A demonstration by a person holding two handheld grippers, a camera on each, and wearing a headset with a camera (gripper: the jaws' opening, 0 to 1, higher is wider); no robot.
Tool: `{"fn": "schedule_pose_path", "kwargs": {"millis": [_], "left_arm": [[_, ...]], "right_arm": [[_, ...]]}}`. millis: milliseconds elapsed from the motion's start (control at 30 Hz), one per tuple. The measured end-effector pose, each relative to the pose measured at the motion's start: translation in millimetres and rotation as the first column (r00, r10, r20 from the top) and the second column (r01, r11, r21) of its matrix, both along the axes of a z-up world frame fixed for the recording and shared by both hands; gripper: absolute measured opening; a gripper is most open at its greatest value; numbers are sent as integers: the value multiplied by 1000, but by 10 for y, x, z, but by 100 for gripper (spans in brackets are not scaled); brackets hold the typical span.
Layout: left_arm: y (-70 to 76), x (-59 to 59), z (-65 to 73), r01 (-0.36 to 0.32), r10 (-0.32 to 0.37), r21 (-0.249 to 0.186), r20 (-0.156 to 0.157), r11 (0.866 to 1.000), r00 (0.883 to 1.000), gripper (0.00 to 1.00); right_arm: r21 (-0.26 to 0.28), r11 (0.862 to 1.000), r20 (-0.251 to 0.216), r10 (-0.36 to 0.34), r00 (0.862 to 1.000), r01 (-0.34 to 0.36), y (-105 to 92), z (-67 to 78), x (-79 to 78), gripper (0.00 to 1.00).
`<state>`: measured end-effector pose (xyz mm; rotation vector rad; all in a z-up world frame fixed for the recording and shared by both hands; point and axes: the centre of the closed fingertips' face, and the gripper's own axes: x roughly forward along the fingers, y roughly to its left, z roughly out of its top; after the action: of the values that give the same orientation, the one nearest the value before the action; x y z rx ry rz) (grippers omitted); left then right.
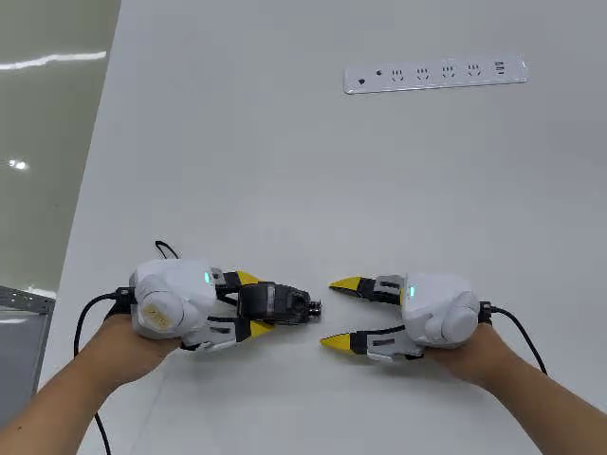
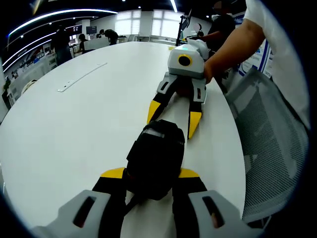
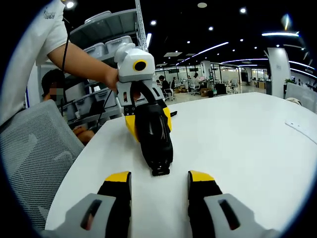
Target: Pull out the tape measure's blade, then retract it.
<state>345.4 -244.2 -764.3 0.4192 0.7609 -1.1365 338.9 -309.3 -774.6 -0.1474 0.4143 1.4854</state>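
A black tape measure (image 1: 275,302) lies on the white table, gripped between the yellow-tipped jaws of my left gripper (image 1: 252,303). In the left gripper view the tape measure (image 2: 156,157) sits squeezed between that gripper's fingers (image 2: 115,173). My right gripper (image 1: 338,312) faces it from the right, open, its tips a short gap from the tape measure's front end. In the right gripper view the tape measure (image 3: 155,131) points its nose toward my open right gripper (image 3: 159,176), and the left gripper (image 3: 135,74) holds it from behind. No blade is seen pulled out.
A white power strip (image 1: 434,74) lies at the far side of the table (image 1: 285,142). The table's left edge drops to the floor (image 1: 38,114). A mesh chair (image 2: 270,144) stands beside the table. Cables trail from both grippers.
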Motion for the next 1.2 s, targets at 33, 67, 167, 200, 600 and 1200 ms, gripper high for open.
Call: {"fn": "schedule_pose_path", "kwargs": {"millis": [33, 67, 167, 200, 600, 1200], "left_arm": [[1, 0, -2, 1, -1, 0, 0, 1000, 1000, 32], [1, -1, -3, 2, -2, 2, 1, 1000, 1000, 32], [2, 0, -3, 1, -1, 2, 0, 1000, 1000, 32], [1, 0, -3, 1, -1, 2, 0, 1000, 1000, 32], [-4, 3, -6, 0, 0, 0, -1, 1000, 1000, 32], [-5, 8, -1, -1, 1, -3, 3, 1000, 1000, 32]], "right_arm": [[1, 1000, 1, 0, 1000, 0, 7, 2, 4, 45], [4, 1000, -1, 1, 1000, -1, 23, 6, 8, 45], [3, 1000, 1, 11, 1000, -11, 44, 0, -5, 45], [4, 1000, 6, 15, 1000, -15, 51, 3, -5, 45], [3, 999, 27, 48, 998, -48, 132, -15, 12, 42], [3, 996, 53, 85, 995, -86, 207, -35, -24, 28]]}}
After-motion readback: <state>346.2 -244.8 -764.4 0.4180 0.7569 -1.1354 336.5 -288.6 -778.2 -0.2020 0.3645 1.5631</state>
